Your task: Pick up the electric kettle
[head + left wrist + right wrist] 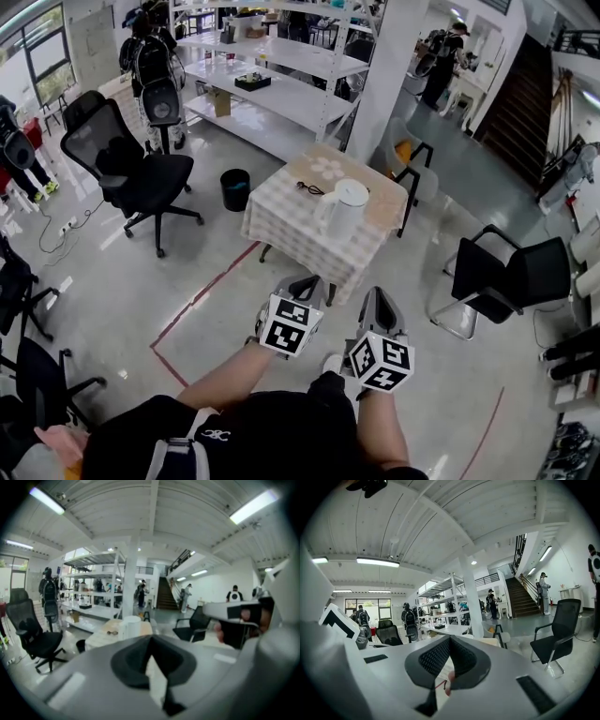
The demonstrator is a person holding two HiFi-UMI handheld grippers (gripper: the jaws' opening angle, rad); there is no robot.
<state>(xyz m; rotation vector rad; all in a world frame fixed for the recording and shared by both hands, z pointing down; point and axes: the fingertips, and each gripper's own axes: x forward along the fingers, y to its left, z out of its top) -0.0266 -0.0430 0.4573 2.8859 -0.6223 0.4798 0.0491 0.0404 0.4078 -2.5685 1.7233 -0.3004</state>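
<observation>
Nearest the person, the left gripper [302,284] and right gripper [380,302] sit side by side, each with its jaws pressed together on nothing, as both gripper views show. Well beyond them the white electric kettle [345,208] stands upright on the cloth-covered table [281,220], with a black cord [309,188] beside it. The left gripper view shows the kettle just above its jaw tips; in the right gripper view I cannot make it out.

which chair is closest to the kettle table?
The pale-seated chair with a black frame, right by the table on its right side. The black swivel chair stands well off to the left, the black sled-base chair off to the right.
</observation>
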